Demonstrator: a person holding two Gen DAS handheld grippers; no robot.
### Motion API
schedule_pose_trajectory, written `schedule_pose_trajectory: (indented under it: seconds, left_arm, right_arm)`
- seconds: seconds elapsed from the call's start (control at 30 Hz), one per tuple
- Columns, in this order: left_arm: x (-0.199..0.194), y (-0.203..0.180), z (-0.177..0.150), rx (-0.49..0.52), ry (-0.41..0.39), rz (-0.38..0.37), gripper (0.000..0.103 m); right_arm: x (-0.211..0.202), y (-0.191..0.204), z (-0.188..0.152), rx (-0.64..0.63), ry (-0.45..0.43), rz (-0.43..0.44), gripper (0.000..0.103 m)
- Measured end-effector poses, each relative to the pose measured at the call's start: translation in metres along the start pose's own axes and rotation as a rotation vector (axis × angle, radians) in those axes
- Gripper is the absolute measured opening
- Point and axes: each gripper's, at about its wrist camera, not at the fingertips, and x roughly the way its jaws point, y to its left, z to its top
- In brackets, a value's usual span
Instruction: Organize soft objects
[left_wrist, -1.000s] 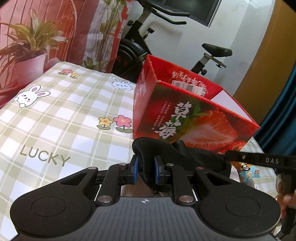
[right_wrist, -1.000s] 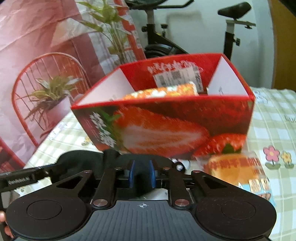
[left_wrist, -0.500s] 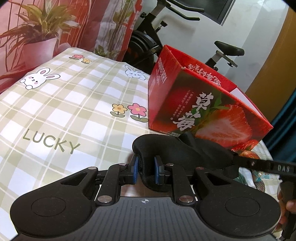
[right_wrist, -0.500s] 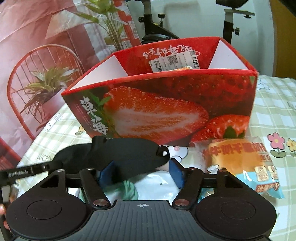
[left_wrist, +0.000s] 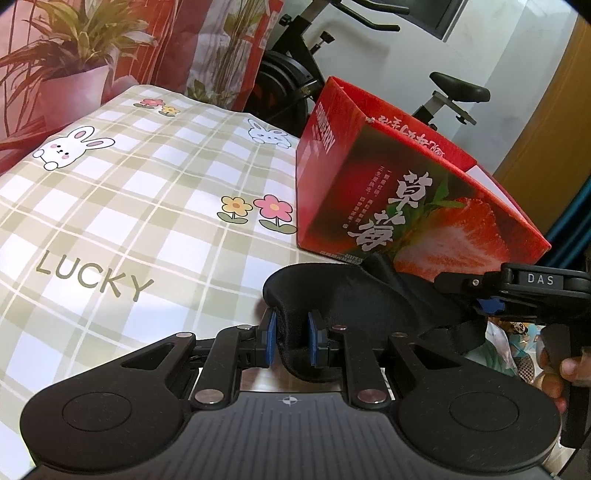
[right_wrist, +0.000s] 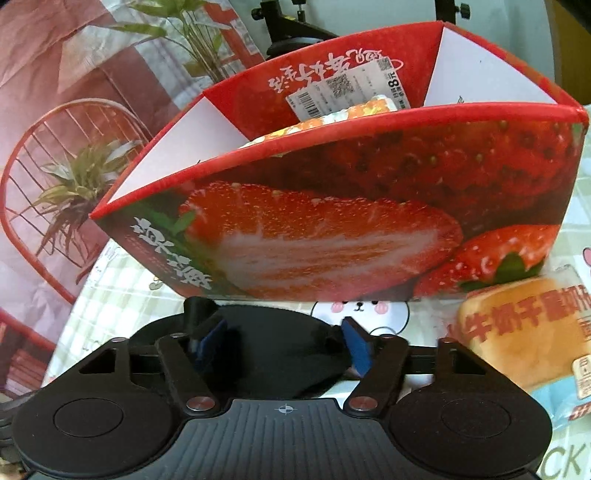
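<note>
We've got the left gripper (left_wrist: 290, 341) clamped on one end of the black eye mask (left_wrist: 354, 302); the right gripper (right_wrist: 282, 341) is closing around the other end, not yet pinching. Mask sits low before the strawberry box (right_wrist: 332, 206), probably so we can lift it in flat.

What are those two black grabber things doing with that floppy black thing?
A person is tidying soft things. The left gripper is clamped on one end of a padded black fabric eye mask held just in front of the red strawberry-printed cardboard box. The right gripper sits around the other end, its jaws closing. A wrapped bread packet waits on the checked tablecloth.
</note>
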Motion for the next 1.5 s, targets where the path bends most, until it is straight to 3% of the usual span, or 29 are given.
schedule_pose_trajectory:
  seconds: [0.03,0.07,0.13,0.17,0.3,0.33,0.43,0.47,0.63,0.9,0.97,1.13,1.2,1.37,1.5]
  left_arm:
    - [-0.001,0.0,0.001,0.0,-0.003,0.0,0.018]
    - [-0.002,0.0,0.001,0.001,-0.006,0.001,0.018]
    - [-0.005,-0.002,0.002,0.003,-0.016,-0.007,0.018]
    - [-0.007,-0.003,0.003,0.006,-0.022,-0.012,0.018]
    - [-0.013,-0.012,0.006,0.045,-0.044,-0.011,0.018]
    - [-0.013,-0.012,0.006,0.045,-0.044,-0.006,0.018]
    - [-0.012,-0.009,0.005,0.037,-0.04,0.012,0.018]
    - [-0.012,-0.008,0.005,0.036,-0.039,0.018,0.018]
    - [-0.004,0.001,0.005,0.022,-0.026,0.043,0.018]
    - [0.006,0.009,0.001,0.005,0.004,0.046,0.018]
    - [0.007,0.01,0.001,0.005,0.004,0.045,0.018]
    - [0.008,0.008,0.0,0.017,0.001,0.047,0.018]
    - [0.008,0.008,0.0,0.015,0.001,0.046,0.018]
    - [0.006,0.011,0.002,-0.003,0.004,0.039,0.018]
    - [-0.002,0.008,0.007,0.002,-0.024,0.031,0.017]
  right_arm:
    - [-0.003,0.001,0.0,-0.002,-0.005,0.001,0.048]
    - [-0.006,0.001,0.001,-0.005,-0.009,0.001,0.031]
    - [-0.012,0.002,0.003,-0.01,-0.011,0.016,0.007]
    - [-0.016,0.004,0.004,-0.017,-0.015,0.03,0.007]
    - [-0.026,0.013,0.006,-0.068,-0.021,0.012,0.01]
    - [-0.028,0.013,0.007,-0.066,-0.028,-0.004,0.016]
    - [-0.028,0.002,0.006,-0.023,-0.041,-0.042,0.047]
    - [-0.027,-0.002,0.005,-0.014,-0.039,-0.06,0.051]
    - [-0.017,-0.015,0.003,0.043,-0.002,-0.053,0.061]
    - [0.007,-0.009,0.008,0.077,0.055,-0.029,0.064]
    - [0.011,-0.006,0.008,0.085,0.066,-0.032,0.071]
    - [0.02,-0.004,0.007,0.138,0.09,-0.005,0.075]
    - [0.02,-0.001,0.007,0.139,0.088,-0.006,0.072]
    - [0.007,-0.004,0.011,0.135,0.04,-0.018,0.04]
    - [-0.012,-0.01,0.016,0.113,-0.002,-0.008,0.024]
